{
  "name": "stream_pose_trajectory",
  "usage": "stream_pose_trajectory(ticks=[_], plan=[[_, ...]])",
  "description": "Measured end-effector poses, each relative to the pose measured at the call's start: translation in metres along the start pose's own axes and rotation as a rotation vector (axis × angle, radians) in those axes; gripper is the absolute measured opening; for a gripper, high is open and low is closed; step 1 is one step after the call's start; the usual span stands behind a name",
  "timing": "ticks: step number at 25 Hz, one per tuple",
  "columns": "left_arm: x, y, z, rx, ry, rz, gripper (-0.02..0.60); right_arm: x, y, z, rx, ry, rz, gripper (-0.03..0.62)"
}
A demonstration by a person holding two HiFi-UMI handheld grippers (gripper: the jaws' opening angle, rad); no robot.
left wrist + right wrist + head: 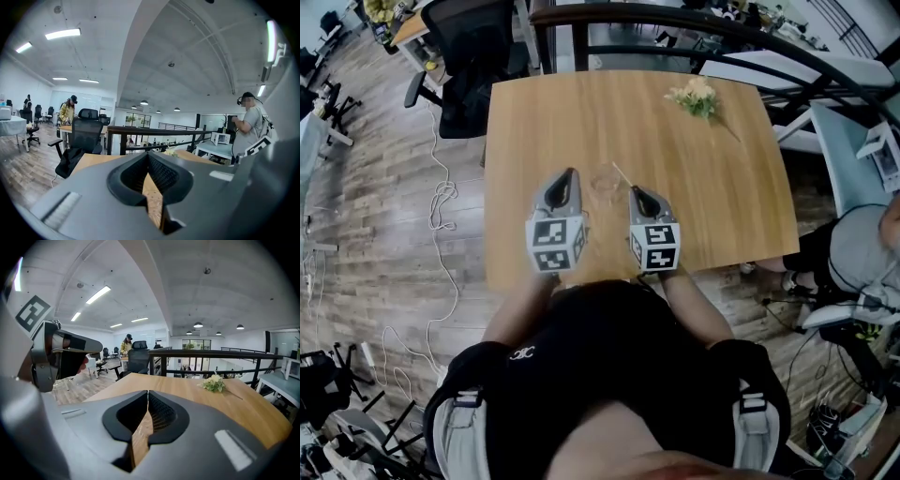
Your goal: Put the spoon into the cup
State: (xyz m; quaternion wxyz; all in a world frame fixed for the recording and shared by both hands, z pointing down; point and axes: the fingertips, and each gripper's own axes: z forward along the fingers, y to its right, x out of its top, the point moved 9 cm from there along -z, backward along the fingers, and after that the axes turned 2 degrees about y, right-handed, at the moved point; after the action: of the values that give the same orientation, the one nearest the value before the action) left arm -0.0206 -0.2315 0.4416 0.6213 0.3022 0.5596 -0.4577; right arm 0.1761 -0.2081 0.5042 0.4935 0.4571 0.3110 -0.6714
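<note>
A wooden table (581, 122) fills the middle of the head view, standing on a plank floor (366, 216) with a black office chair (473, 66) at its far left corner and a dark railing (675, 19) behind its far edge. The person holds both tools over the near half of the table, side by side and pointing away from the body. The left gripper (569, 174) has its jaws closed tip to tip in its own view, with only a sliver of tabletop showing through the slot lower down and nothing held between them. The right gripper (635, 191) is the same: jaws brought together at the tips, nothing in them, bare wood visible through the gap beneath. A small bunch of pale flowers (696, 97) lies near the far right corner of the table, well apart from both tools. Between the two grippers' tips stands a clear glass cup (602, 185), faint against the wood. The spoon (622, 174) shows only as a thin pale line slanting at the cup's right side, just beside the right gripper's tip; whether it touches the cup or sits in it cannot be made out.
</note>
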Motion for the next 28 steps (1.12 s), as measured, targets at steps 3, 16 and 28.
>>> stream_pose_trajectory(ticks=[3, 16, 28], plan=[[-0.003, -0.003, 0.000, 0.010, -0.007, -0.009, 0.012, -0.006, 0.000, 0.010, 0.013, -0.026, 0.019, 0.011], [-0.004, -0.004, -0.004, 0.020, -0.023, 0.002, 0.012, -0.026, -0.018, 0.048, 0.067, -0.154, -0.029, 0.011], [-0.006, -0.016, -0.006, 0.045, -0.027, -0.006, 0.012, -0.044, -0.022, 0.079, 0.078, -0.268, -0.014, 0.011]])
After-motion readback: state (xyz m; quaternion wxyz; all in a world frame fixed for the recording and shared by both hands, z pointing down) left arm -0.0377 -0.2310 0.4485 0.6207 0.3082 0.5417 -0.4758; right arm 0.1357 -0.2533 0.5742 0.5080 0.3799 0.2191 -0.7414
